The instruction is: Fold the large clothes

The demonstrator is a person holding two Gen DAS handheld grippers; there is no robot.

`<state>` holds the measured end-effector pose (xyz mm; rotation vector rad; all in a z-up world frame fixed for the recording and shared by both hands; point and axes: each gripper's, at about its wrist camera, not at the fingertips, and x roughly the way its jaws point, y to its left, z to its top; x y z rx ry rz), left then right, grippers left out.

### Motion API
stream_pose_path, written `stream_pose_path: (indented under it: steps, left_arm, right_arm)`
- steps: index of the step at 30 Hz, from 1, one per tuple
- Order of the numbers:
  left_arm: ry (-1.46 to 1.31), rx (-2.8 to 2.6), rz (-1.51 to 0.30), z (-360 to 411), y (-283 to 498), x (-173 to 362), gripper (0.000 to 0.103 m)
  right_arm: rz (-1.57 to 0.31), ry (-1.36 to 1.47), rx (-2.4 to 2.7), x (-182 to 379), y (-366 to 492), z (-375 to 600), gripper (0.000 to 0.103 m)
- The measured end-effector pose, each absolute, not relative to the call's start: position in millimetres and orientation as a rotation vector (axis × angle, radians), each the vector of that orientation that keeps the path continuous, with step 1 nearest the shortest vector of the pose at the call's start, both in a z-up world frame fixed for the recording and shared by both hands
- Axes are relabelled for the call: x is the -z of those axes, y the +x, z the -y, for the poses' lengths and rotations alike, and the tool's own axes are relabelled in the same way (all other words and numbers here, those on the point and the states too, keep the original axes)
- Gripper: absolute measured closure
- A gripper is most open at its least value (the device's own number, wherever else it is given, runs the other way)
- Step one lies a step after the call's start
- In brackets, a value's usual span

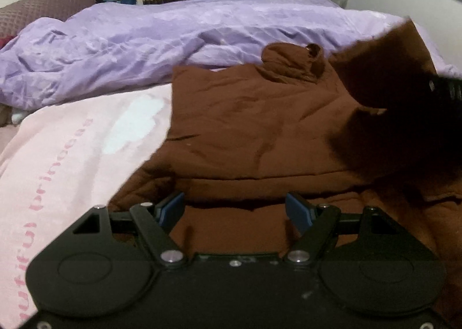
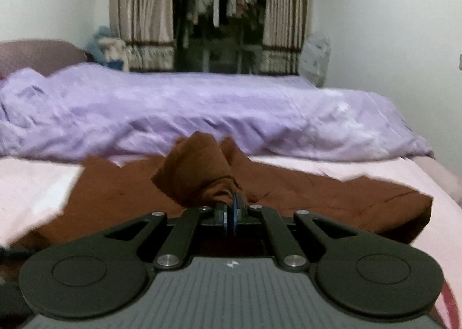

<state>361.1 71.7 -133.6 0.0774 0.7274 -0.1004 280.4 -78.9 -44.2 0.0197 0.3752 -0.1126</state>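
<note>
- The brown padded jacket (image 1: 254, 126) is spread on the bed, right ahead of and under the left gripper (image 1: 236, 209). Its jaws are wide open with nothing in them, hovering over the near hem.
- The right gripper (image 2: 230, 210) has its jaws pinched tight on a bunched-up bit of the jacket, looks like a sleeve or corner (image 2: 199, 167), lifted off the rest of the cloth just ahead of the jaws.
- Handling guess: soft, puffy, floppy fabric, probably a bit bulky but not heavy. It'll sag and drag, so one pinch won't carry a clean fold.
- I'd grab along seams, the hem or the cuff, where the layers are thick enough to bite on. The smooth middle panels would likely just slip or bunch.
- Writing: the pink bedsheet (image 1: 72, 155) to the left of the left jaws has pink lettering. I can read "princess" plus a cut-off word ending "utiful". No label visible on the jacket.
- Beyond both jaws there's a crumpled lilac duvet (image 2: 202, 112) across the bed.
</note>
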Motion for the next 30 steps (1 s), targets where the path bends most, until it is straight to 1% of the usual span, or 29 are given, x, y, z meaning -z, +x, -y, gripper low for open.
stream_pose_path:
  steps: [5, 15, 18, 21, 24, 26, 27, 28, 30]
  left_arm:
    - [0.053, 0.105, -0.735, -92.8, 360.7, 136.3, 0.025]
    - [-0.008, 0.055, -0.759, -146.4, 367.6, 145.4, 0.025]
    - [-0.04, 0.063, -0.768, -158.8, 369.6, 147.2, 0.025]
    - [-0.01, 0.064, -0.776, -156.7, 374.3, 154.0, 0.025]
    - [0.037, 0.049, -0.798, -147.2, 380.3, 163.7, 0.025]
    - [0.076, 0.045, -0.794, -140.2, 380.8, 166.0, 0.025]
    - [0.094, 0.042, -0.791, -136.9, 379.8, 166.5, 0.025]
    - [0.107, 0.038, -0.789, -134.9, 381.0, 167.2, 0.024]
    - [0.11, 0.03, -0.788, -132.9, 382.6, 168.1, 0.024]
  right_arm:
    - [-0.321, 0.066, 0.092, 25.0, 286.6, 47.5, 0.1]
    - [-0.379, 0.133, -0.002, 35.1, 327.0, -17.3, 0.099]
    - [-0.441, 0.125, -0.005, 55.9, 343.1, -23.9, 0.099]
    - [-0.614, 0.199, -0.058, 91.3, 365.8, -17.1, 0.099]
    - [-0.734, 0.244, -0.072, 127.1, 380.2, -8.5, 0.098]
    - [-0.707, 0.221, -0.102, 134.8, 377.2, -6.3, 0.098]
    - [-0.705, 0.197, -0.112, 133.5, 376.0, -7.0, 0.096]
    - [-0.711, 0.169, -0.125, 130.8, 375.4, -8.8, 0.09]
    - [-0.733, 0.165, -0.145, 122.7, 373.7, -9.5, 0.085]
